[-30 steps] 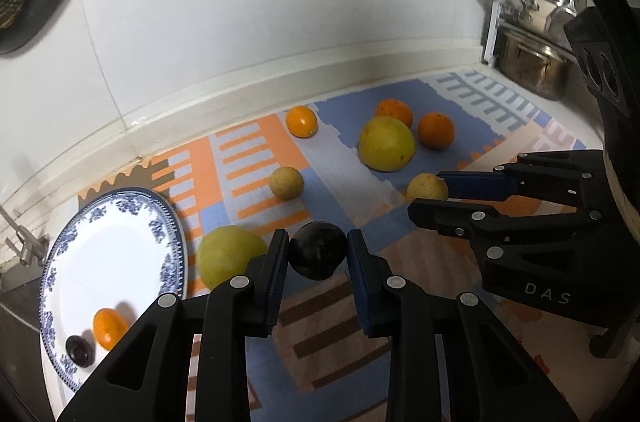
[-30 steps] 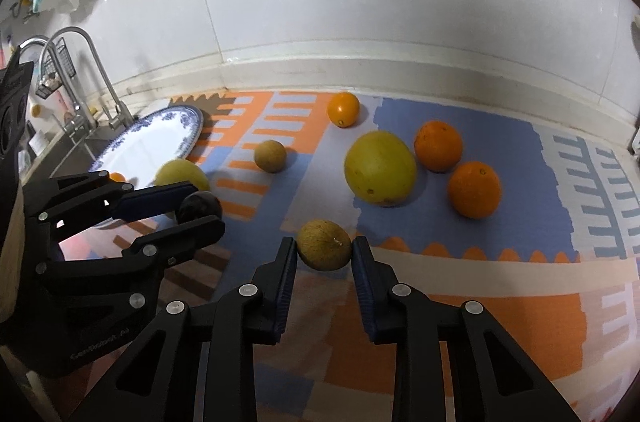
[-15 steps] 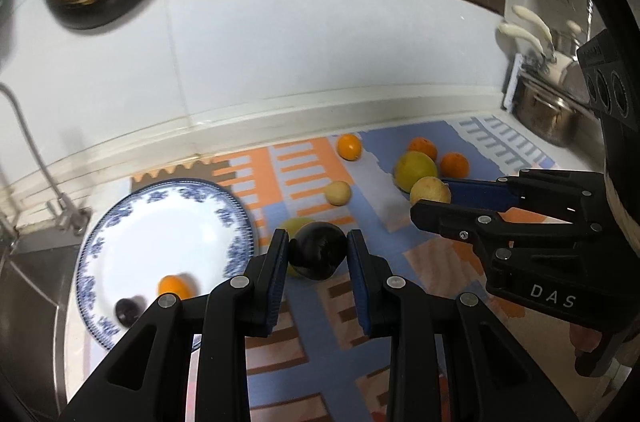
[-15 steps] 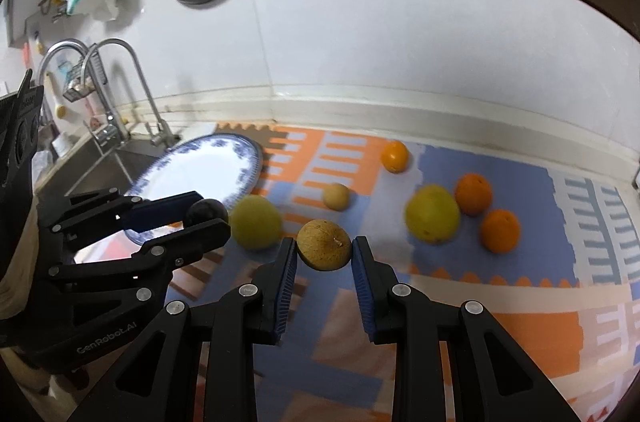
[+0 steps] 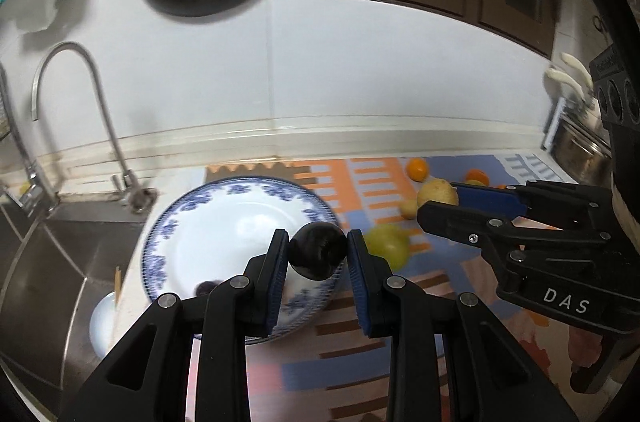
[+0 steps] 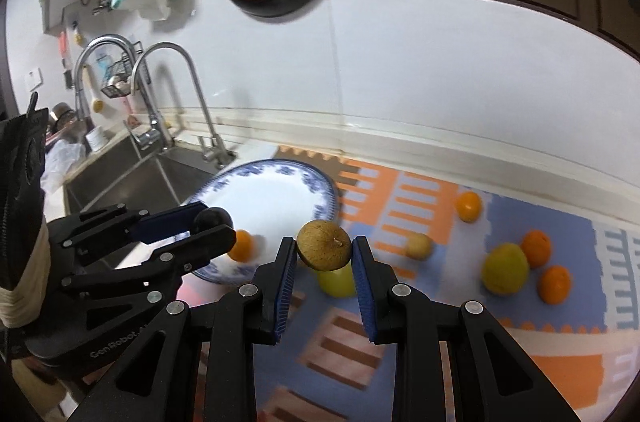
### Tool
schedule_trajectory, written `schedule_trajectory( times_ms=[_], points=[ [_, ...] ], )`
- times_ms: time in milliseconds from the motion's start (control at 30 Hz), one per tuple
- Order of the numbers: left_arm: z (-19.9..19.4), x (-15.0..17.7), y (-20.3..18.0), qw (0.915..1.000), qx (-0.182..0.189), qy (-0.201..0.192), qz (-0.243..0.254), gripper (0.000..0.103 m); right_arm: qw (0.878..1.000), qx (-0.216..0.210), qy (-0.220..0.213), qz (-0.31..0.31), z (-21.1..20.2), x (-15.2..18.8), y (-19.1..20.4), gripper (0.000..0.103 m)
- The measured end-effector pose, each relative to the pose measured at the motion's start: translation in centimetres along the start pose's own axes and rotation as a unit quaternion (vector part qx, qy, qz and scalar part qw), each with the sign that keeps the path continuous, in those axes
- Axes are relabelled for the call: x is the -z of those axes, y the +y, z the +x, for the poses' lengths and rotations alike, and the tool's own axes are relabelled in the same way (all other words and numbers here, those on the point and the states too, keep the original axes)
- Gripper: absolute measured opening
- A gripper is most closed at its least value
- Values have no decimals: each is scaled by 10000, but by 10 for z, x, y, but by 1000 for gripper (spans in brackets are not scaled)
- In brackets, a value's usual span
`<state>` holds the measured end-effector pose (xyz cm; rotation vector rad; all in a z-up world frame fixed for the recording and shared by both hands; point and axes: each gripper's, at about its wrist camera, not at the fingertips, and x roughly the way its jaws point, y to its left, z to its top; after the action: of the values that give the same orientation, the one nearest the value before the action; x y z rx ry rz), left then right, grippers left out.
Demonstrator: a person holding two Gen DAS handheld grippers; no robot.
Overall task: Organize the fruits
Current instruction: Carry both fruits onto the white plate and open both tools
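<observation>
Left gripper (image 5: 318, 254) is clamped on a dark plum (image 5: 318, 256), held up in the air over the near rim of the plate (image 5: 224, 222), and the right gripper (image 6: 324, 256) is clamped on a brown fruit (image 6: 324, 245), also aloft, just right of the plate. The left view shows a second dark fruit (image 5: 206, 288) already on the plate, half hidden behind the finger; the right view misses that one but catches a small orange (image 6: 240, 246) lying on the plate beside the left gripper's tips. Out on the mat (image 6: 440, 302) a green fruit (image 6: 338, 280) sits just behind the right fingers, partly blocked, and farther right are a big yellow fruit (image 6: 505, 268), three oranges and a small pale one, possibly a longan, too blurred to tell. Sink (image 6: 132, 178) and taps lie left of the plate.
</observation>
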<state>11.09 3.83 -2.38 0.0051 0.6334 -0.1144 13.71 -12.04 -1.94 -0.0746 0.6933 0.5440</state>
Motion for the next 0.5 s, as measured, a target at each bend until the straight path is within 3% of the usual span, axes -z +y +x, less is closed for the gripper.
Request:
schedule_trajectory(
  times_ms=[500],
  points=[
    [9, 5, 58, 9977, -586, 68, -339, 29, 9982, -449, 249, -295, 56, -22, 39, 30]
  ],
)
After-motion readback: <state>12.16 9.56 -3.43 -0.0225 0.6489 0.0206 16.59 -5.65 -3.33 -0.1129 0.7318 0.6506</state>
